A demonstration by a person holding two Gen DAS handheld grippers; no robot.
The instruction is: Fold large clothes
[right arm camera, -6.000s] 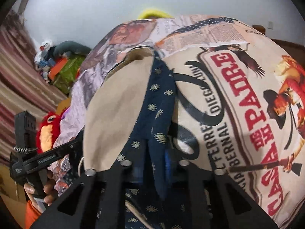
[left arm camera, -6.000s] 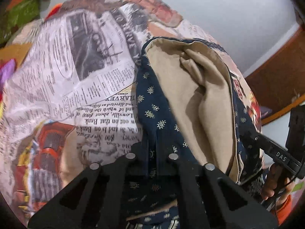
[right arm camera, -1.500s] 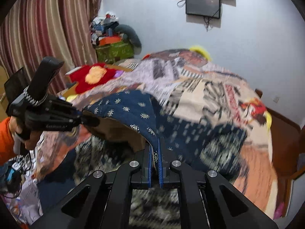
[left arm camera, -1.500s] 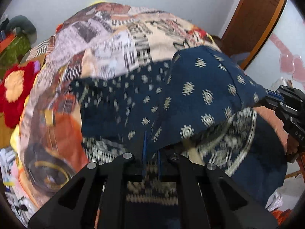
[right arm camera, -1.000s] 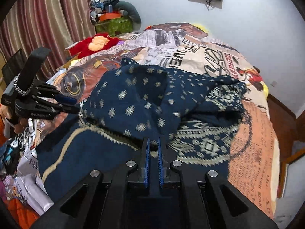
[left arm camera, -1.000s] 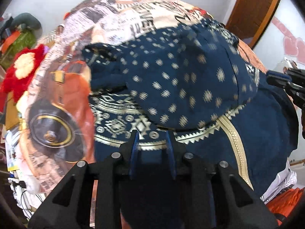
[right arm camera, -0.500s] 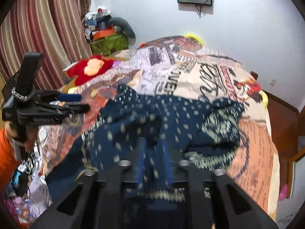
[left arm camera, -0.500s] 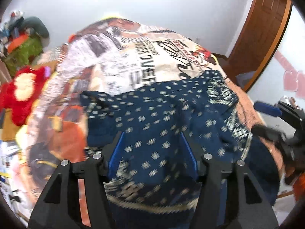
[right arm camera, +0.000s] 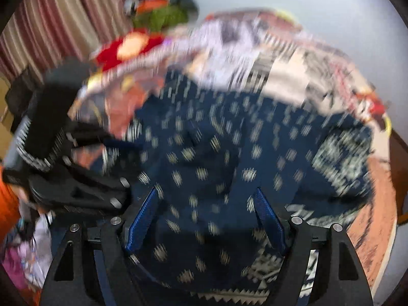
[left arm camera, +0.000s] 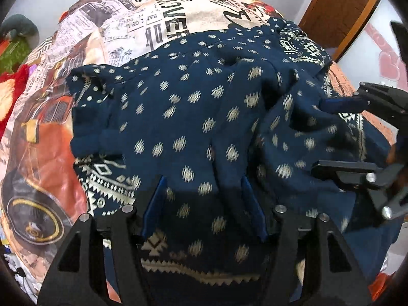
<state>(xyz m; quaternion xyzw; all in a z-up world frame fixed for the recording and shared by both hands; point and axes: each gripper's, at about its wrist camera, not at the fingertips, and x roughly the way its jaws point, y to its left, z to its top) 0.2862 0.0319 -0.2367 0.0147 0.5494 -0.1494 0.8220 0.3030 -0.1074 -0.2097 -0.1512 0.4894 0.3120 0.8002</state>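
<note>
A large navy garment with small cream motifs and a patterned border lies folded over itself on the bed; it also fills the blurred right wrist view. My left gripper is open just above the cloth, blue pads spread wide and empty. My right gripper is open over the cloth too, holding nothing. The right gripper shows at the right of the left wrist view, jaws apart. The left gripper shows at the left of the right wrist view.
The bed carries a newspaper-print cover. A red plush toy and a heap of things sit at the far left by a striped curtain. A wooden door stands at the right.
Both grippers let go of the garment, which dropped onto the bed folded over. Both jaws opened wide and have come down close over the cloth. The right view is now motion-blurred.
</note>
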